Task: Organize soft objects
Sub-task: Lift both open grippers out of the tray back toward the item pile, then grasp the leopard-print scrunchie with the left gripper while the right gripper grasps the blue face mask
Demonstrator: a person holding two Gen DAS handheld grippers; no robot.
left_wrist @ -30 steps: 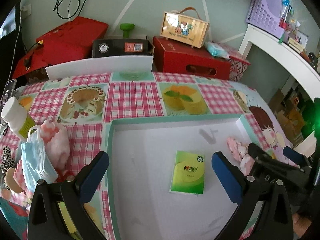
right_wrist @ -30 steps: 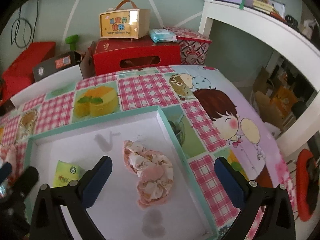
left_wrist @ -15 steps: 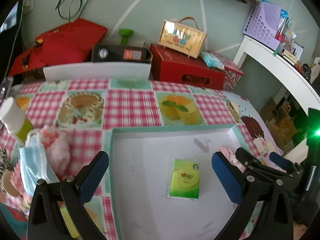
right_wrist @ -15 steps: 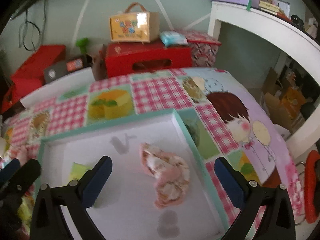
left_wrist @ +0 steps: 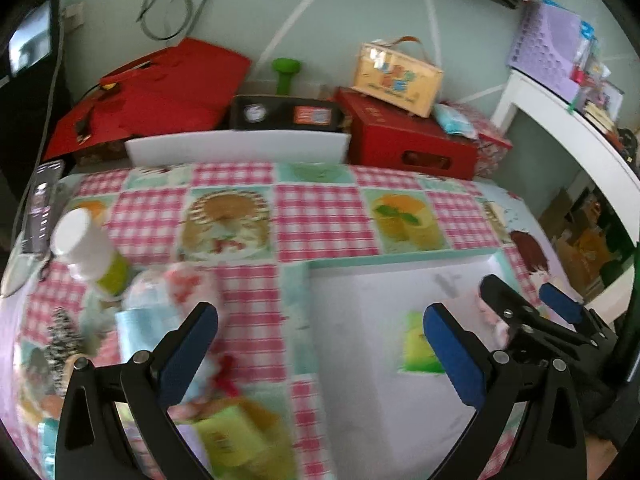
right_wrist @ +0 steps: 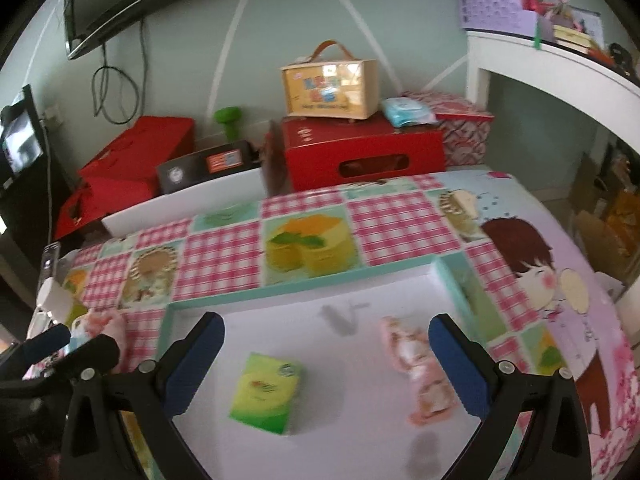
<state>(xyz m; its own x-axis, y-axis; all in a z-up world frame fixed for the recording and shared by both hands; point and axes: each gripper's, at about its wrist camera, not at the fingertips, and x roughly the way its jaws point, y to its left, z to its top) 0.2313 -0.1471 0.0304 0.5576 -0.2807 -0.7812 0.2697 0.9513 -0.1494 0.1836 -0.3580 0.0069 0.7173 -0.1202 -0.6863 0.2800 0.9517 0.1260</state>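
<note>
Left of the tray point(left_wrist: 308, 280), where the mask point(left_wrist: 132, 328) and other soft things lie, we should lower our left gripper point(left_wrist: 316, 344) squarely, jaws spread and empty like the right gripper point(right_wrist: 326, 354) over the tissue pack point(right_wrist: 266, 396).

Glossy printed tablecloth point(right_wrist: 404, 224), smooth, checked pink and white with cake pictures, under both tongs. Shallow tray point(right_wrist: 304, 292) between the right tongs' fingers, matt white inside with a pale green rim, looking like card or plastic. Green tissue packet point(right_wrist: 266, 394) in shiny plastic film, just ahead of the right tongs point(right_wrist: 326, 364). Crumpled pink cloth point(right_wrist: 416, 368) beside the right finger, soft and wrinkled. Fingers of the left tongs point(left_wrist: 320, 346) black matt plastic with blue rubbery pads point(left_wrist: 452, 354) and small metal rivets. Left of them, a smooth white plastic bottle point(left_wrist: 86, 250), a pale blue mask point(left_wrist: 136, 330) and fluffy pink cloth point(left_wrist: 188, 286). Far behind, glossy red card boxes point(right_wrist: 362, 152).
</note>
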